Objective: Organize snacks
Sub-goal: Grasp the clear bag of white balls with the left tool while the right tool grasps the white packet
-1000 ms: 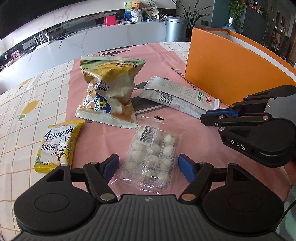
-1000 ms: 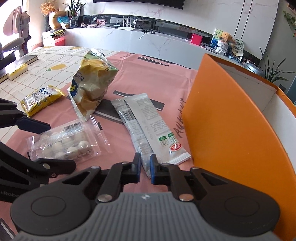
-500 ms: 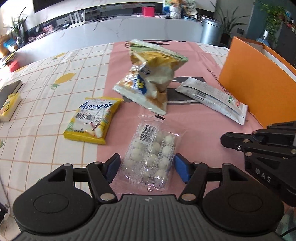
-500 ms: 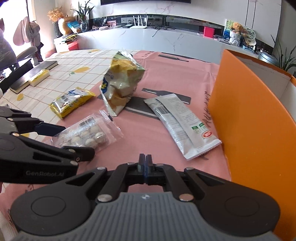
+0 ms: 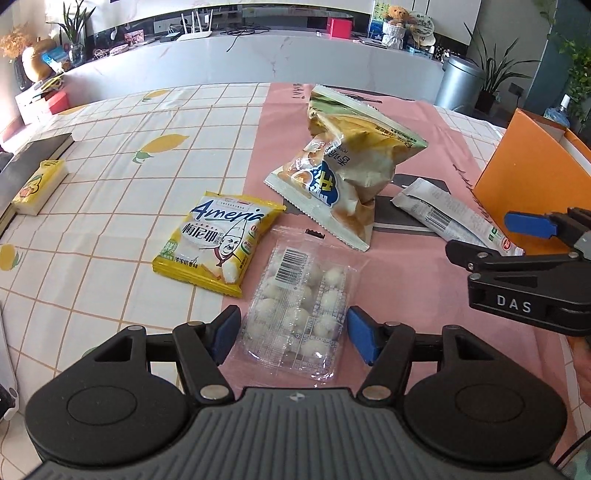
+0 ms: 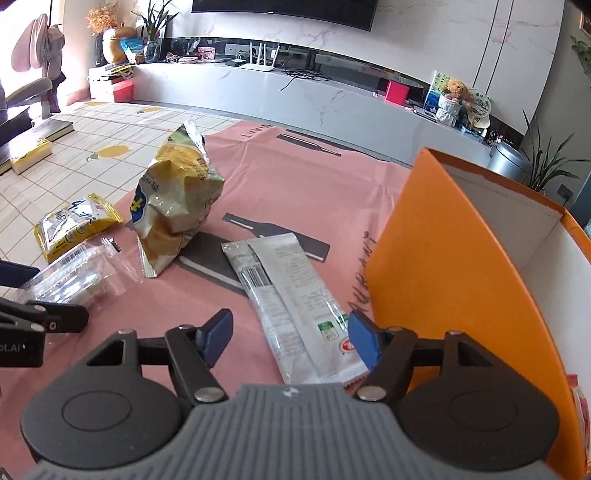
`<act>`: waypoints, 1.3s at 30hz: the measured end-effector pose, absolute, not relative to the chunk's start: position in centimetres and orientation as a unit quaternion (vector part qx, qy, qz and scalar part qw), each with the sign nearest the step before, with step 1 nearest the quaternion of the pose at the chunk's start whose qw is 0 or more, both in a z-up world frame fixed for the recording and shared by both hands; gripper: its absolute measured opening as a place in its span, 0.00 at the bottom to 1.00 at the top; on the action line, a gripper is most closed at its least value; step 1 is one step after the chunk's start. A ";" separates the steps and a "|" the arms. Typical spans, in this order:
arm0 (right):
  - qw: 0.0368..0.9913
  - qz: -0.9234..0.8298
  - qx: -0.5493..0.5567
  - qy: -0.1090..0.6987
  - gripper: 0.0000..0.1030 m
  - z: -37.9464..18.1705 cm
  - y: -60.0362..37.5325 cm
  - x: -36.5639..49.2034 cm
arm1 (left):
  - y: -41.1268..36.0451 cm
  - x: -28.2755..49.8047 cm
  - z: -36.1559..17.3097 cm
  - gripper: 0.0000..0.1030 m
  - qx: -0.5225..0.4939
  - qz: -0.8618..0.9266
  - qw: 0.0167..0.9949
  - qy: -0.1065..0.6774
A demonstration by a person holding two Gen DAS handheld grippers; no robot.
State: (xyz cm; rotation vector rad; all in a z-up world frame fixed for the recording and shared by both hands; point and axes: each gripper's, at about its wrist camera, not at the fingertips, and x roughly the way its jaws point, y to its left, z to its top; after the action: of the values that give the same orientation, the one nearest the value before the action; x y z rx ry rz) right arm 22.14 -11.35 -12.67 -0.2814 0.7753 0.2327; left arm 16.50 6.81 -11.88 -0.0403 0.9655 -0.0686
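Home living room: TV (image 6: 284, 9), houseplants (image 6: 546, 162)

Left hand-held gripper (image 5: 291, 332) and right hand-held gripper (image 6: 290, 334), both low and level, jaws spread wide

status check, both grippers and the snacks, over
Left gripper open, straddling clear pack of white balls. Right gripper open over white wrapper, orange box beside it. Nothing blocking.

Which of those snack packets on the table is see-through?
The clear plastic packet of small white balls, lying between the left gripper's open fingers. The other packets are opaque: yellow, gold or white.
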 end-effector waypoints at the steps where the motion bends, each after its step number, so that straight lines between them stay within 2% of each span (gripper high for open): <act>1: 0.911 0.114 -0.143 0.370 0.74 -12.8 -11.1 22.4 | 6.8 16.5 -11.9 0.71 -0.021 -0.033 0.885 0.464; 8: 0.909 0.118 -0.134 0.377 0.75 -14.0 -10.6 24.5 | 7.1 16.7 -11.9 0.71 -0.027 -0.034 0.885 0.464; 12: 0.906 0.114 -0.085 0.398 0.84 -14.2 -11.4 25.3 | 7.2 16.7 -11.9 0.71 -0.029 -0.036 0.885 0.463; 15: 0.897 0.116 -0.046 0.423 0.85 -14.2 -12.0 25.4 | 7.3 16.7 -11.9 0.71 -0.030 -0.036 0.885 0.463; 20: 0.888 0.149 -0.046 0.432 0.81 -13.6 -11.0 22.7 | 7.3 16.7 -11.9 0.72 -0.029 -0.038 0.886 0.462; 23: 0.888 0.154 -0.034 0.431 0.76 -13.3 -10.9 21.8 | 7.3 16.7 -11.9 0.78 -0.019 -0.049 0.887 0.459; 28: 0.894 0.115 0.015 0.434 0.76 -13.4 -11.9 23.2 | 7.8 16.8 -12.2 0.85 -0.027 -0.069 0.891 0.447; 31: 0.895 0.109 0.030 0.432 0.76 -13.5 -11.8 24.0 | 7.4 16.9 -12.4 0.85 -0.006 -0.072 0.896 0.439; 35: 0.901 0.100 -0.010 0.423 0.77 -13.9 -10.8 24.3 | 6.8 17.0 -12.7 0.85 0.014 -0.070 0.899 0.432; 39: 0.906 0.099 -0.036 0.411 0.69 -14.0 -10.3 24.0 | 6.3 16.9 -12.8 0.80 0.029 -0.070 0.901 0.428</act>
State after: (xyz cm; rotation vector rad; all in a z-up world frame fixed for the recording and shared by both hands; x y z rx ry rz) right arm 24.00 -10.28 -13.99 -0.0748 0.8484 0.2045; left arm 16.89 6.30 -12.75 0.0609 0.8858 -0.1448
